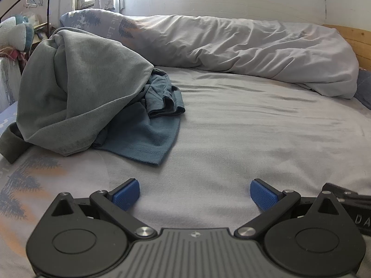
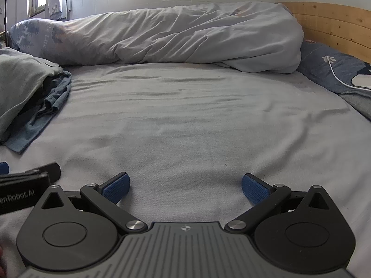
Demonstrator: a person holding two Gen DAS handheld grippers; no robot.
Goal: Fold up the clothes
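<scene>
Both grippers — left gripper [image 1: 194,193], right gripper [image 2: 185,188] — hover spread and empty; grabbing the grey garment [image 1: 76,88] may drag the blue shirt [image 1: 143,136] tangled beneath.

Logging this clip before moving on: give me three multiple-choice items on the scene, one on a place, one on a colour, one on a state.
1. Where does the pile of clothes lie, seen from the left claw?
A. ahead and to the left
B. straight between the fingers
C. on the wooden headboard

2. What colour is the crumpled cotton T-shirt under the grey-green sweatshirt?
A. red
B. teal blue
C. white

3. How do both claws stand?
A. both open, empty
B. both shut on cloth
C. left shut, right open

Answers: 1 A, the pile fills the left of the left wrist view; 2 B, its blue hem sticks out from under the sweatshirt; 3 A, the blue pads of the left claw and the right claw stand wide apart over the bare light grey bed sheet.
</scene>
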